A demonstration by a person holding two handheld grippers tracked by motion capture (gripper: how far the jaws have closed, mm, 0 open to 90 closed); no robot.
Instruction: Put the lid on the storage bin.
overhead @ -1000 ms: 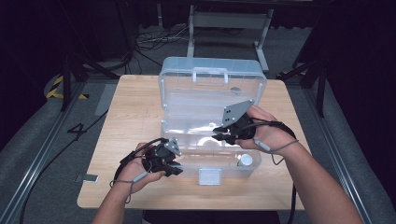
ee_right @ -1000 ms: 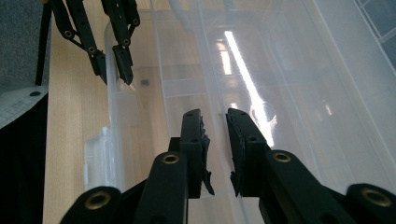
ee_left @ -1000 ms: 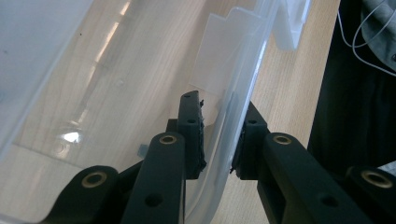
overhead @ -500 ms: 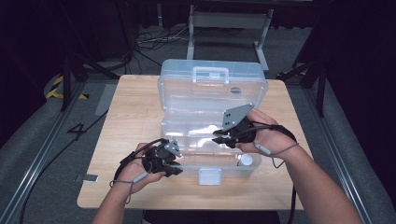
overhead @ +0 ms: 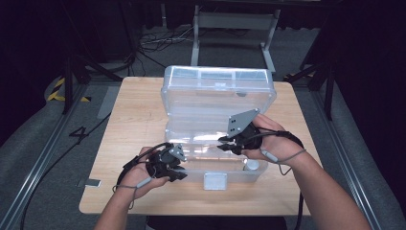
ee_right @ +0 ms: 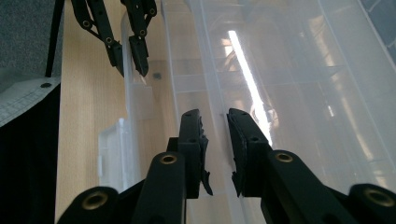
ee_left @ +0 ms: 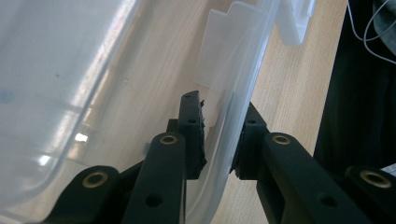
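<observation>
Clear storage box with contents too faint through the plastic to tell, small round thing in its lower right corner too small to name, left gripper fingertips masked by the box wall in the high view, box running off the upper and left edges in the left gripper view, person's forearms cut off at the bottom edge.

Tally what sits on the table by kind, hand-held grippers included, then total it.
Clear plastic box with its lid open: 1
White latch tab on the box front: 1
Small round white piece in the box's near right corner: 1
Black two-jaw grippers, left gripper and right gripper: 2
Total: 5
</observation>
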